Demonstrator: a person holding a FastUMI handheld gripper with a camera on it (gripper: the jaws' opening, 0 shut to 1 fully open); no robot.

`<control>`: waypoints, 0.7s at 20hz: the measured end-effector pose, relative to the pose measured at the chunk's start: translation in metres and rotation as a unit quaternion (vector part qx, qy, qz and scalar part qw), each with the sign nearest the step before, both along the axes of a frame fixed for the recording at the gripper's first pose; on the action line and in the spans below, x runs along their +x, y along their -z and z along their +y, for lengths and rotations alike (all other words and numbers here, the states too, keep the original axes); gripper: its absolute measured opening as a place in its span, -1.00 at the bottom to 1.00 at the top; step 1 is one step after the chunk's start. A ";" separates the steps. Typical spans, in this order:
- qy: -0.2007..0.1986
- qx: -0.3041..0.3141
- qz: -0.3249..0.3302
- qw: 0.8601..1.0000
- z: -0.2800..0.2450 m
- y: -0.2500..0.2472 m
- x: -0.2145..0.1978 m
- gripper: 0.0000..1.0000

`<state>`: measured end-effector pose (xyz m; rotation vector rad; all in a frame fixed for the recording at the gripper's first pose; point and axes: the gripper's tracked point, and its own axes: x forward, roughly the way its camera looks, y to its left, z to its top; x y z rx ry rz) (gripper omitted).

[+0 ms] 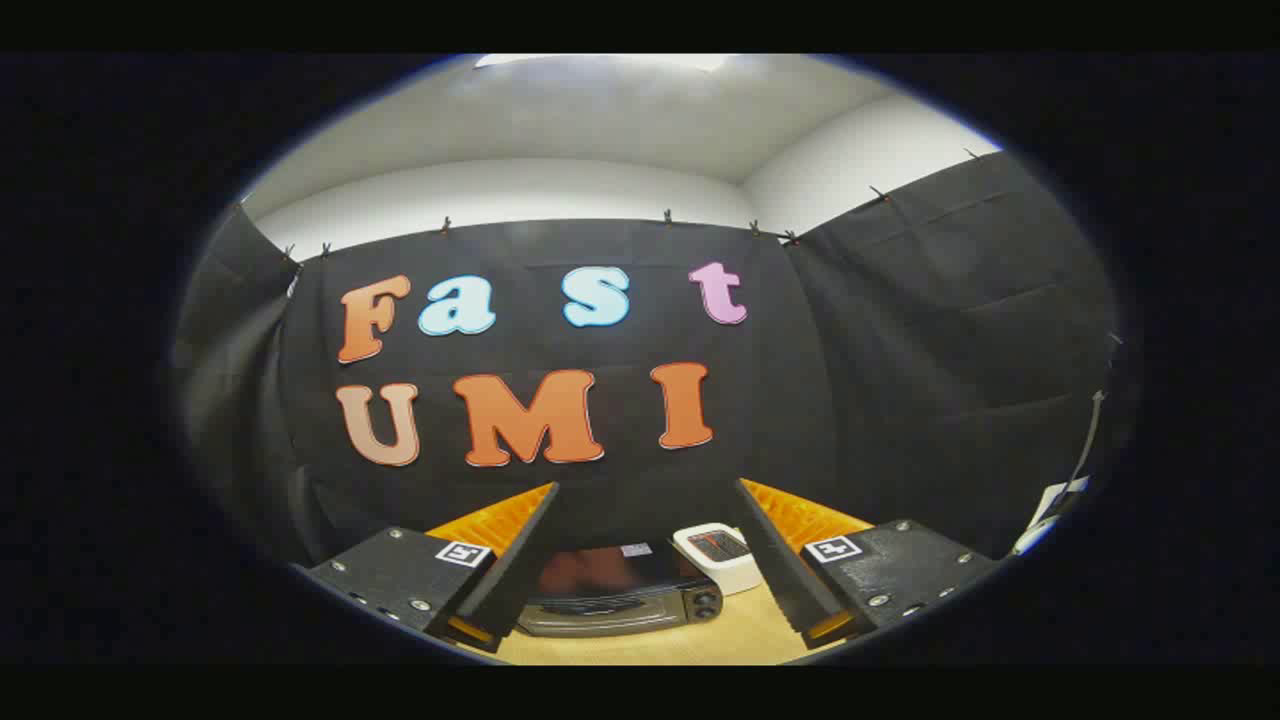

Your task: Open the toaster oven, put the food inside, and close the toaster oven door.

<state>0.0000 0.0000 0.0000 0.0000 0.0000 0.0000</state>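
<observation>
Right now the gripper (645,560) is hanging up high over a light wooden table (740,635). Its two fingers (515,560) are standing wide apart, and they are holding nothing. Nothing is touching them.

Down below, between the two fingers, the toaster oven (620,595) is sitting on the table. It is dark and shiny. Its glass door is looking closed, though the oven is small and low in the picture, so this is hard to be sure of. Two round knobs (706,604) are showing on its right end.

Just beside the oven, on its right side and a bit further back, a small white box (722,556) is sitting. It has rounded corners. Something dark with a bit of red is lying on its top. It may be the food, but it is too small to tell. The right finger is covering part of the white box.

Behind the oven and the box, a black cloth wall (900,350) is hanging all the way round the booth. Small clips (668,216) are pinning it along its top edge. Above the cloth, a white wall and a white ceiling (600,110) are showing, with a bright light at the very top. Off to the right side, a thin grey cable (1085,445) is hanging down in front of the cloth.
</observation>
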 end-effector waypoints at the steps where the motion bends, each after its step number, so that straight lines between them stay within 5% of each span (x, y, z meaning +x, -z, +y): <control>1: 0.001 -0.004 -0.002 1.000 0.002 -0.002 -0.001 0.96; 14: -0.025 -0.018 0.015 0.999 0.034 0.003 -0.009 0.96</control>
